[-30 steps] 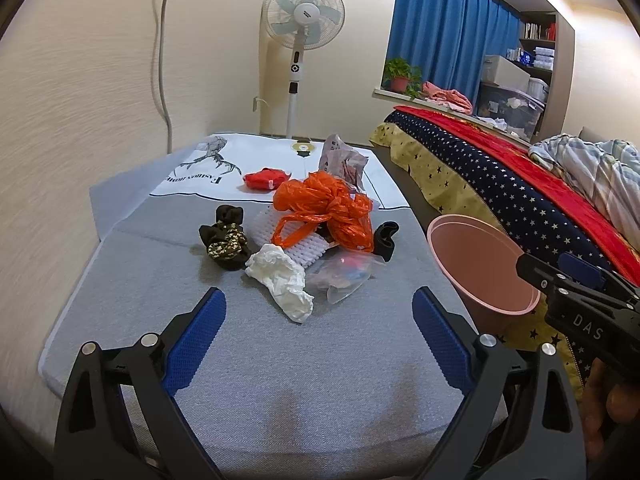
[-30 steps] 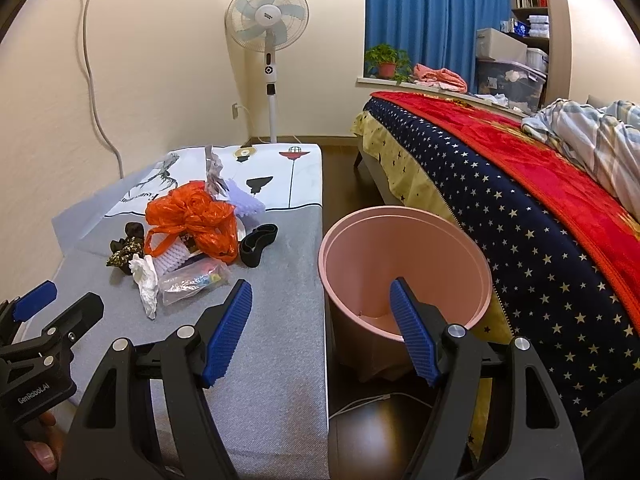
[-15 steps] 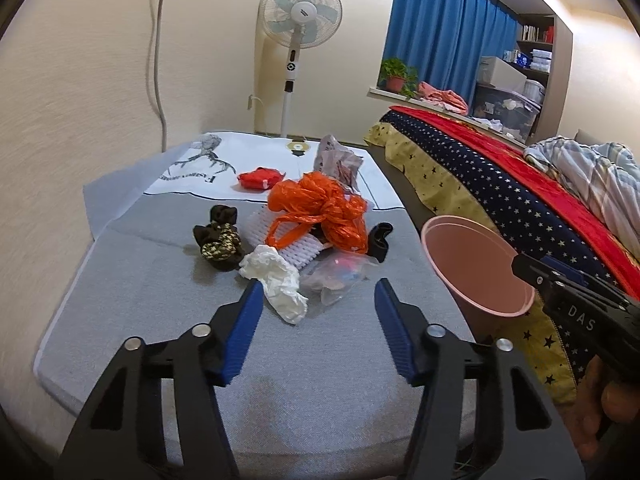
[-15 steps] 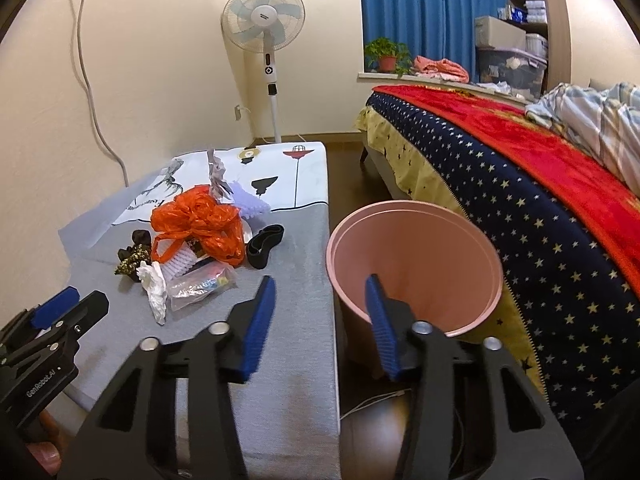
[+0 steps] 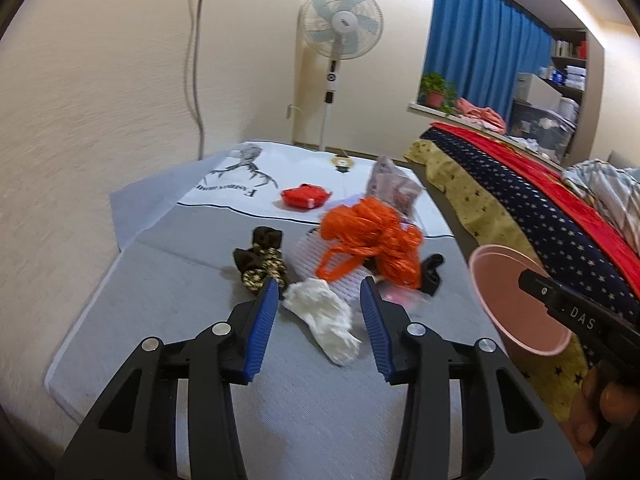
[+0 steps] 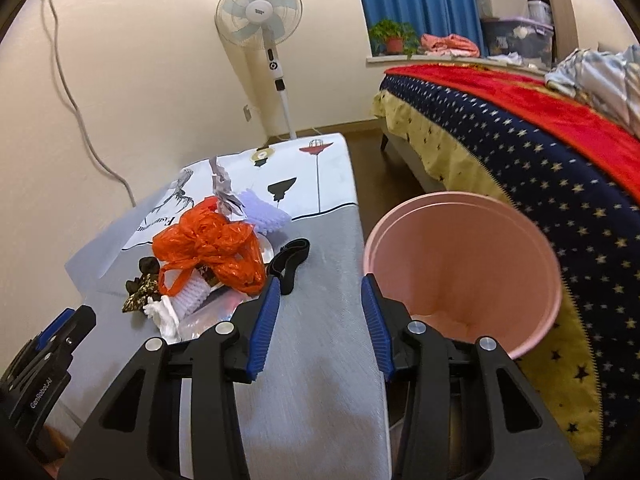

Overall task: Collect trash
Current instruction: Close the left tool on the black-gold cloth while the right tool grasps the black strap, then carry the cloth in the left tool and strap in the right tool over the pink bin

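Observation:
A pile of trash lies on the grey mat [image 5: 168,308]: a crumpled white tissue [image 5: 324,316], an orange plastic bag [image 5: 372,236], a brown patterned wrapper [image 5: 260,264], a clear packet [image 5: 400,296], a black band [image 5: 432,268] and a red packet [image 5: 304,196]. My left gripper [image 5: 318,320] is open and empty, just short of the tissue, which shows between its fingers. My right gripper [image 6: 318,320] is open and empty above the mat's right edge, beside the pink bin [image 6: 460,264]. The bin also shows in the left wrist view [image 5: 516,312].
A standing fan [image 5: 340,36] is at the far wall. A bed with a starry blanket [image 6: 540,168] runs along the right, close behind the bin. The wall [image 5: 100,100] borders the mat on the left. A white printed cloth [image 5: 256,184] covers the mat's far end.
Both grippers' jaws have narrowed from wide open to partly open. The left gripper has moved forward toward the white tissue. The right gripper has tilted down toward the mat's edge and the bin.

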The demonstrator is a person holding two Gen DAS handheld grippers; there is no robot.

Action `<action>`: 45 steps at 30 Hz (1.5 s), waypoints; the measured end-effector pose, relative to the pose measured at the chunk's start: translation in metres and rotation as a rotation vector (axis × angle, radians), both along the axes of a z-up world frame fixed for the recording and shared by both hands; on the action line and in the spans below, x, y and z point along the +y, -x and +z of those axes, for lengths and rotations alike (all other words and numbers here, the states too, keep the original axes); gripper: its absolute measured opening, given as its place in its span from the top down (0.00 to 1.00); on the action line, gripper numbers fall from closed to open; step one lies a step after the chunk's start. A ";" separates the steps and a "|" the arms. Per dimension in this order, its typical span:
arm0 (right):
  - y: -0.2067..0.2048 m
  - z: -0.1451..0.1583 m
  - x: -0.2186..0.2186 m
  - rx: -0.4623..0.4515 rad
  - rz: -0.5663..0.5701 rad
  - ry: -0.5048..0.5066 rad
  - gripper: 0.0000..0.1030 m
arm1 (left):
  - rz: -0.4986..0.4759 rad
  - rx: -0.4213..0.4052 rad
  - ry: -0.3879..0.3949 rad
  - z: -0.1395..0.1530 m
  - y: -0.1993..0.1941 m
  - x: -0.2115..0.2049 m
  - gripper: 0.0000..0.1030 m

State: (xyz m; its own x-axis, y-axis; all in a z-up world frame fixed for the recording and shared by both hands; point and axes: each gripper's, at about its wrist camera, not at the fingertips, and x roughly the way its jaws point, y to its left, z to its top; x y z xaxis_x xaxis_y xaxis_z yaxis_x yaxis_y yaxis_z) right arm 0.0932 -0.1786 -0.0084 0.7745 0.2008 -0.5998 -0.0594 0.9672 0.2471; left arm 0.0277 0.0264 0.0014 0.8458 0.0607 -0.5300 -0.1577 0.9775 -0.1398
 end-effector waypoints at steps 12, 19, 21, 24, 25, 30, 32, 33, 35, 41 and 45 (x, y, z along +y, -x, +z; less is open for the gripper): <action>-0.059 -0.042 0.027 0.102 0.078 -0.031 0.58 | 0.133 0.051 0.033 -0.029 -0.049 0.034 0.59; -0.086 -0.060 0.041 0.149 0.106 -0.023 0.58 | 0.160 0.092 0.053 -0.043 -0.066 0.045 0.59; -0.092 -0.067 0.041 0.180 0.112 -0.039 0.58 | 0.171 0.106 0.061 -0.048 -0.073 0.050 0.59; -0.096 -0.070 0.043 0.187 0.121 -0.044 0.58 | 0.173 0.141 0.071 -0.057 -0.082 0.052 0.59; -0.098 -0.070 0.045 0.192 0.130 -0.038 0.59 | 0.172 0.150 0.075 -0.060 -0.084 0.052 0.59; -0.103 -0.077 0.050 0.221 0.149 -0.036 0.79 | 0.154 0.172 0.084 -0.064 -0.090 0.051 0.70; -0.105 -0.078 0.049 0.225 0.151 -0.038 0.85 | 0.150 0.183 0.090 -0.067 -0.092 0.053 0.77; -0.105 -0.078 0.048 0.225 0.152 -0.044 0.89 | 0.150 0.184 0.094 -0.067 -0.092 0.053 0.85; -0.103 -0.075 0.047 0.213 0.146 -0.047 0.90 | 0.149 0.183 0.093 -0.067 -0.092 0.053 0.91; -0.095 -0.059 0.044 0.172 0.154 -0.043 0.91 | 0.144 0.154 0.093 -0.058 -0.088 0.054 0.94; -0.086 -0.046 0.041 0.143 0.164 -0.024 0.91 | 0.144 0.134 0.096 -0.050 -0.083 0.054 0.94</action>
